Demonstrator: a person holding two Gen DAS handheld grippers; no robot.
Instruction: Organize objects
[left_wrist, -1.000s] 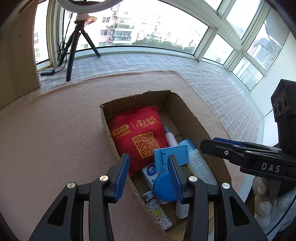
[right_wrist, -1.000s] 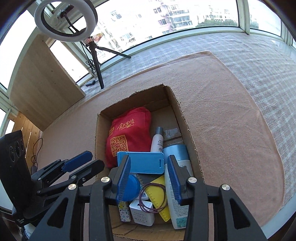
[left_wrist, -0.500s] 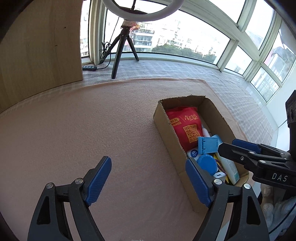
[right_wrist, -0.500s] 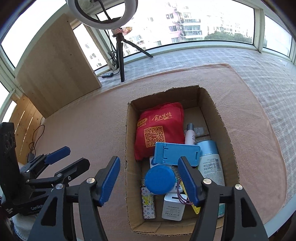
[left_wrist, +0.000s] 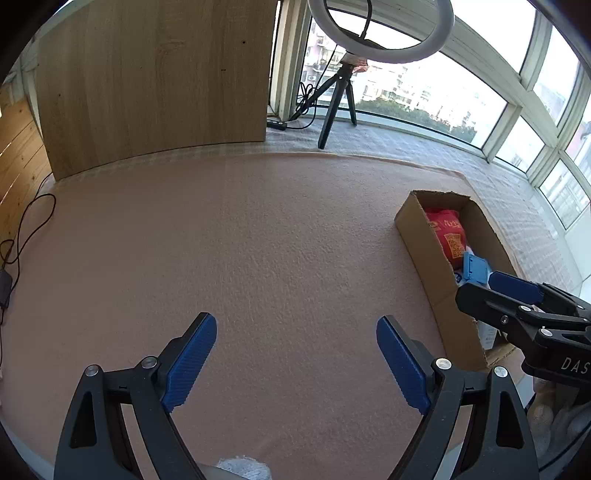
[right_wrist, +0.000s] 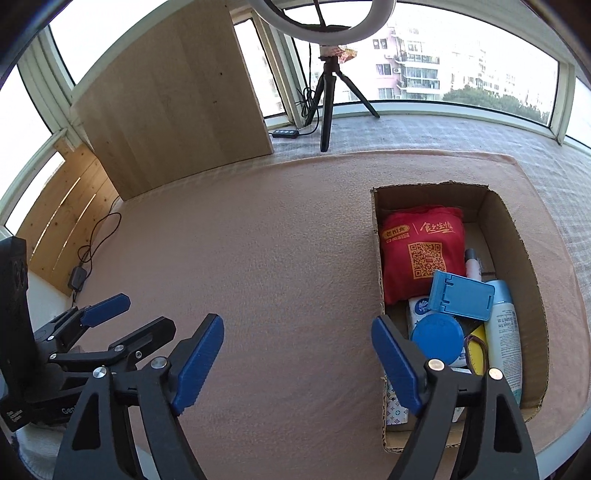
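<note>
Cardboard box (right_wrist: 517, 236) at right looks fully packed; my left claw (left_wrist: 295, 363) and right claw (right_wrist: 297, 363) gape empty over bare mat.

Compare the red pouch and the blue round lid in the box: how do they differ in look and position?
The red pouch is soft, roughly square and printed with a QR code; the blue round lid is a plain disc. The pouch fills the far end of the cardboard box; the lid lies nearer the gripper. Both sit inside the box.
</note>
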